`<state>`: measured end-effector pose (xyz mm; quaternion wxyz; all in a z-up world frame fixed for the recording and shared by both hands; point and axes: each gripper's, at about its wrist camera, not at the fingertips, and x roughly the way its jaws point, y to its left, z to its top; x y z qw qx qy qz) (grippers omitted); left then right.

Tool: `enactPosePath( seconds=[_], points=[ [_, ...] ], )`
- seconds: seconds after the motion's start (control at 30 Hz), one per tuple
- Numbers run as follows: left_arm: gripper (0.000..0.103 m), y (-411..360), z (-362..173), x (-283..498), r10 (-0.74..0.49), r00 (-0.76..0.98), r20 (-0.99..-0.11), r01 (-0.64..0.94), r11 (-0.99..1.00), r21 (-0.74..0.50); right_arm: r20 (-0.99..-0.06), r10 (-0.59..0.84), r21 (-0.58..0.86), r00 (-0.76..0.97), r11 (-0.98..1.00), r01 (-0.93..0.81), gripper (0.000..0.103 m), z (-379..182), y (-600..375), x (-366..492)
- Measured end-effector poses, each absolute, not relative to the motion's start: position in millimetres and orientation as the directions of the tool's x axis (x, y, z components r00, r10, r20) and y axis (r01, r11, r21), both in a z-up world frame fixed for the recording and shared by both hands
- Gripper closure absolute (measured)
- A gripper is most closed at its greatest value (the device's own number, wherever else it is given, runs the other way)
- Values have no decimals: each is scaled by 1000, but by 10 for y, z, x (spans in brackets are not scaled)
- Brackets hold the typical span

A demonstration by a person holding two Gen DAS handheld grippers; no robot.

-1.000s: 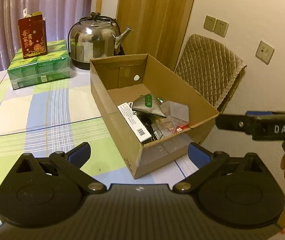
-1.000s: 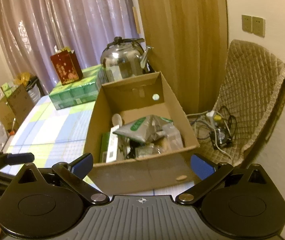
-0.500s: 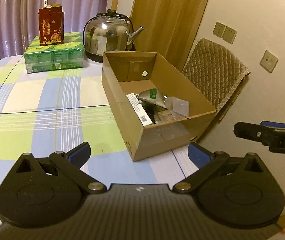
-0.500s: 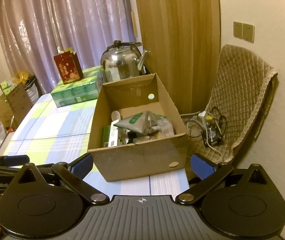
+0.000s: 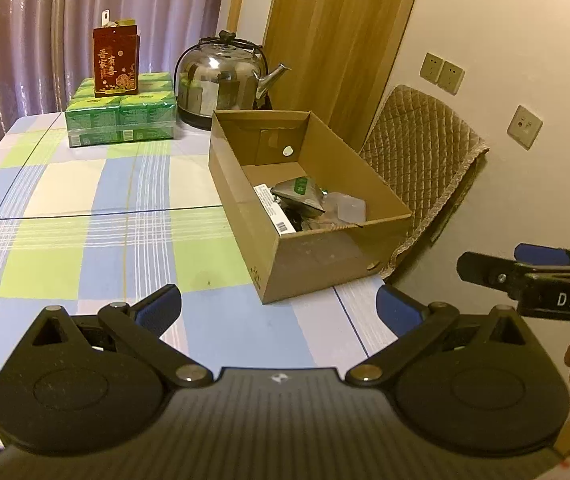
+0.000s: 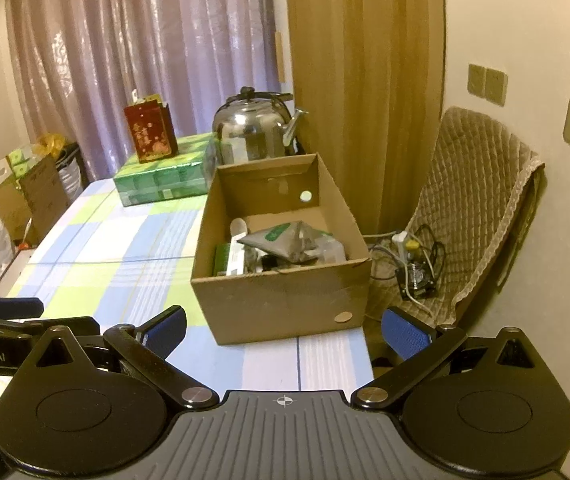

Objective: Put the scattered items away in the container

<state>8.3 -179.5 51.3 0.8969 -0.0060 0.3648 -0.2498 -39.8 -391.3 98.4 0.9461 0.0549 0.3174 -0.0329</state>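
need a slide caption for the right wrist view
Open right claw faces a cardboard box of tidied items on the checked tablecloth.

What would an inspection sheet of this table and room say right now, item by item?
Surface: checked green, blue and white tablecloth; no loose items seen on it.
Job's things: open brown cardboard box at the table's right edge holds a grey foil pouch, a white barcoded packet and a clear plastic piece.
Clutter: steel kettle, green tissue packs with a red gift box on top.
Grippers: left gripper and right gripper both open, empty, short of the box.
Cables: tangled wires and a power strip on the quilted chair.
Surroundings: pale curtain, wooden door, wall sockets.
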Motion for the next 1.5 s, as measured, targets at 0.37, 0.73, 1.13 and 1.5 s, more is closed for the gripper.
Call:
enactPosePath(
  seconds=[0.37, 0.73, 1.13, 1.5],
  points=[
    [1, -1665, 533, -143, -432, 633, -642, 402, 892, -204, -581, -22, 75, 813, 994, 81, 2, 1033, -3729, -675],
    [1, -1600, 380, -233, -408, 636, -655, 375, 905, -200, -561, -22, 82, 827, 993, 82, 2, 1084, -3607, -822],
    [1, -1597, 286, -247, -395, 634, -665, 361, 912, -197, -562, -32, 60, 827, 995, 79, 2, 1014, -3549, -883],
    [1, -1667, 267, -299, -390, 632, -669, 371, 911, -179, -563, -24, 75, 826, 994, 80, 2, 921, -3567, -914]
  ],
)
